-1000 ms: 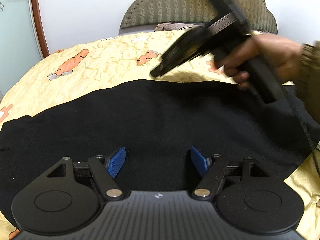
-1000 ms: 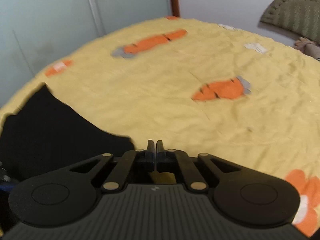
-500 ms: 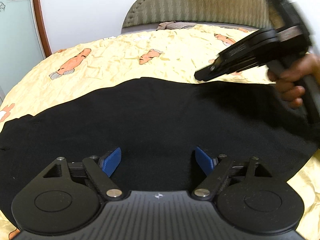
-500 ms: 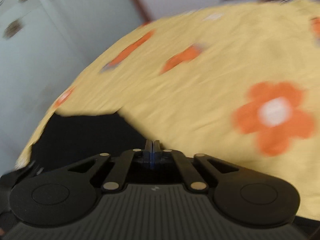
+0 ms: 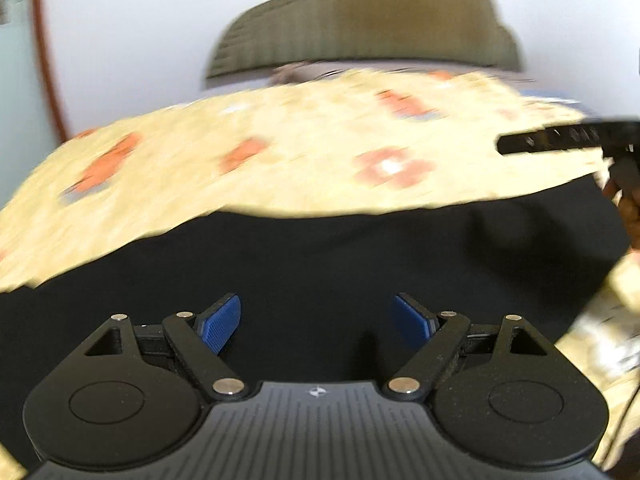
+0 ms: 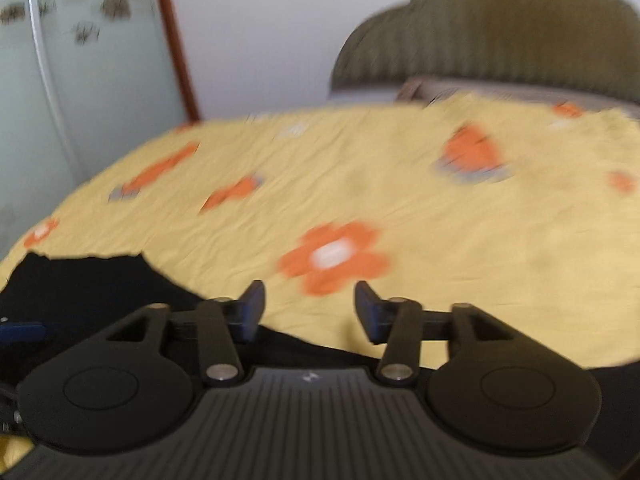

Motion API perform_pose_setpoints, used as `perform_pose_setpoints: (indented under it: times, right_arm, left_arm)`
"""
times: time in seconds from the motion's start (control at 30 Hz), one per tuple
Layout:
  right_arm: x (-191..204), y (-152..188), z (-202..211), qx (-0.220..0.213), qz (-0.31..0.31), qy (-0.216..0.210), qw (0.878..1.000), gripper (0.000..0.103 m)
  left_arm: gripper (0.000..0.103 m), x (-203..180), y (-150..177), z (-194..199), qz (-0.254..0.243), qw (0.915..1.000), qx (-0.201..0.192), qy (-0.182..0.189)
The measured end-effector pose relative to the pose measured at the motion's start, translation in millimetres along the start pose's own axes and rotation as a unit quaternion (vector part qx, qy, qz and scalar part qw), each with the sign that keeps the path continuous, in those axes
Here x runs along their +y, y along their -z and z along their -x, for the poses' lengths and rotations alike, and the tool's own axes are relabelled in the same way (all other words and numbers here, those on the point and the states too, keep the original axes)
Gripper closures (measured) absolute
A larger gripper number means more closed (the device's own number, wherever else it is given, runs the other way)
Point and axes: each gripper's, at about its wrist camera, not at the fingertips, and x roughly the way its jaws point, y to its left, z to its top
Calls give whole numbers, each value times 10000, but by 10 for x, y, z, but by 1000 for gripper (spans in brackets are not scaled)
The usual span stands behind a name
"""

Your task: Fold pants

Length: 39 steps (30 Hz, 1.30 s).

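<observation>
Black pants (image 5: 320, 256) lie spread flat across the near part of a yellow bedsheet (image 5: 280, 160) with orange carrot and flower prints. My left gripper (image 5: 318, 320) hovers over the middle of the cloth, open, its blue pads (image 5: 220, 322) wide apart with nothing between them. In the right wrist view the pants (image 6: 92, 284) show at the lower left and under the tool. My right gripper (image 6: 310, 308) is above the pants' far edge, its jaws opening and empty. From the left wrist view the right gripper (image 5: 560, 142) appears side-on at the right edge, held by a hand (image 5: 628, 208).
A padded olive headboard (image 5: 360, 28) stands at the far side against a white wall. A frosted glass door (image 6: 80, 80) with a reddish wooden frame is at the left. The yellow sheet (image 6: 440, 200) stretches beyond the pants.
My right gripper swung from left to right over the pants' far edge and its jaws went from shut to apart. My left gripper rose slightly and its pads spread wider.
</observation>
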Motion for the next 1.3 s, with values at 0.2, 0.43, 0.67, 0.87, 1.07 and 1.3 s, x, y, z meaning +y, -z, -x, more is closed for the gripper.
perform_pose_setpoints:
  times: [0.2, 0.43, 0.67, 0.87, 1.07, 1.3]
  right_arm:
    - [-816, 282, 978, -192, -326, 1685, 9850, 7]
    - [-901, 548, 1251, -81, -305, 1307, 9909, 0]
    - [-362, 132, 624, -368, 1454, -359, 9880, 17]
    - [41, 2, -213, 788, 3143, -1027, 9405, 86]
    - [-40, 1, -560, 1326, 3259, -1578, 9227, 86]
    - [-107, 14, -622, 1476, 3139, -1660, 9231, 101]
  left_arm:
    - [19, -517, -367, -469, -369, 9952, 278, 861]
    - [20, -699, -472, -1071, -453, 9905, 855, 979]
    - [20, -523, -401, -921, -259, 9925, 653, 999]
    - [19, -324, -697, -952, -1444, 9810, 548, 1170]
    - [19, -155, -821, -1207, -2329, 9497, 846, 1913]
    - [22, -92, -836, -1468, -2305, 9505, 889, 1884]
